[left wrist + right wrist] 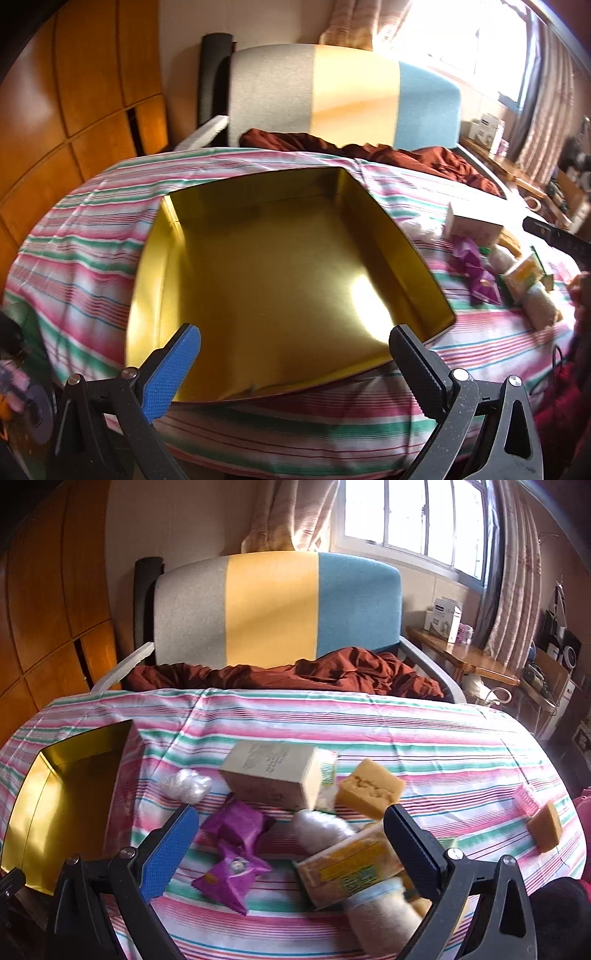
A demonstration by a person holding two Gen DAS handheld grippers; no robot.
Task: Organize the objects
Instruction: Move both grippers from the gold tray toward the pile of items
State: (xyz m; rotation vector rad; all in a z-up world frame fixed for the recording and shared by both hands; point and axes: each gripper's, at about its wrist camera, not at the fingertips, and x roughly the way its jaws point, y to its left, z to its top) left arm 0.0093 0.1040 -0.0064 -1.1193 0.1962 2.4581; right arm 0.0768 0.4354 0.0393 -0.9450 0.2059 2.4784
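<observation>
Striped bedsheet (pixel 332 716) w/ gold tin (pixel 280 266)

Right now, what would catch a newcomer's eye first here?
The shiny gold tin, open and empty, sits on the striped bedcover before the open left hand-held gripper. To its right lies a jumble of items, notably purple wrappers and a beige box, beneath the open right hand-held gripper.

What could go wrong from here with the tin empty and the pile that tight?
1. The purple packets, yellow pack and wrapped rolls overlap between the open right gripper, so closing may snag two things at once.
2. The gold tin sits on soft striped bedding; a drop near its rim could tip it.
3. The sponge lies near the bed edge and could get knocked off.
</observation>
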